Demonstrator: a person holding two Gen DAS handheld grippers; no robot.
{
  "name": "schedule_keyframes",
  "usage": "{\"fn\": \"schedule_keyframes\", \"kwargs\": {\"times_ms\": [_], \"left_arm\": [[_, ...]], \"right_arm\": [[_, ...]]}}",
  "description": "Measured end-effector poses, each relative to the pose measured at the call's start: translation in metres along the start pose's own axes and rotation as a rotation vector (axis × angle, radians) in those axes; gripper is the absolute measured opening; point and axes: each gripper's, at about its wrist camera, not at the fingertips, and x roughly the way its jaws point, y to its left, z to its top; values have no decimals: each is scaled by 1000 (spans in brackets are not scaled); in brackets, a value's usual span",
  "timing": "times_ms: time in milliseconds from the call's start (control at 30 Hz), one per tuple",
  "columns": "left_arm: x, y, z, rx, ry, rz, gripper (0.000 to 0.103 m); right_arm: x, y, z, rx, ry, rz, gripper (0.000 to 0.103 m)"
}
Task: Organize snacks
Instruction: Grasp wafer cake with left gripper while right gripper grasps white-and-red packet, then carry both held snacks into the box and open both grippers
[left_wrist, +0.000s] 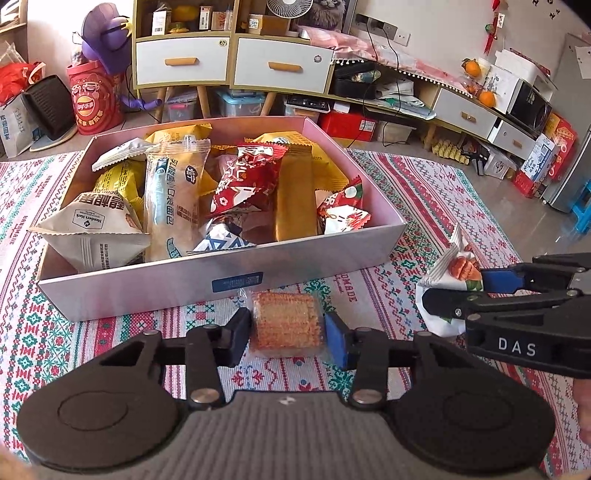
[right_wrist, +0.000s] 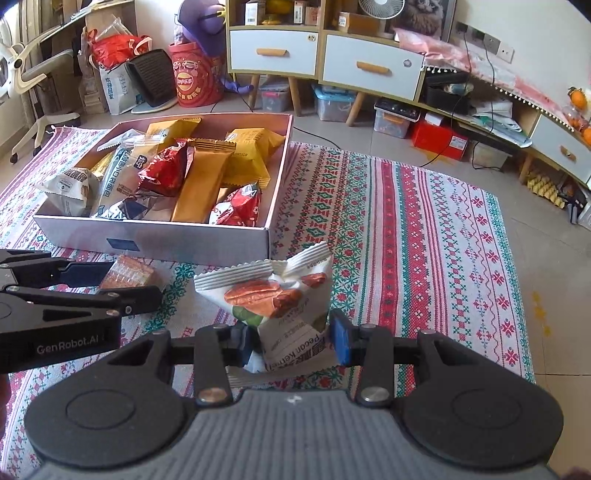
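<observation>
Box (left_wrist: 236, 284), pink, already crammed w/ snacks, sits on patterned rug (left_wrist: 424, 206). Just in front of box's near wall: wafer biscuit pack (left_wrist: 284, 325) on rug, left claw (left_wrist: 288, 332) clenched on it, pads touching both sides. Front-right of box: right claw (right_wrist: 291, 339) grasping white pecan bag (right_wrist: 280, 306).

Risks, imo: wafer brittle, so too hard a squeeze could crack it; slick wrapper may slip on lift. Box v. full, so added packs could slide off the pile.

Writing: "Pecan Kernel" on bag, "Member's Mark" on pack inside box, "DAS" & "GenRobot.AI" on claws, "HANDMADE" on rug.
</observation>
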Motion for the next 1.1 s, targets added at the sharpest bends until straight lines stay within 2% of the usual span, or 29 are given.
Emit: {"fn": "schedule_keyframes", "kwargs": {"times_ms": [567,1100], "left_arm": [[-27,12,-6,21,-5,-48,49],[-62,40,24,32,-76,-48,49]], "right_arm": [[-8,7,7,20,-26,43,38],[-16,15,25,86,-70,108,38]]}}
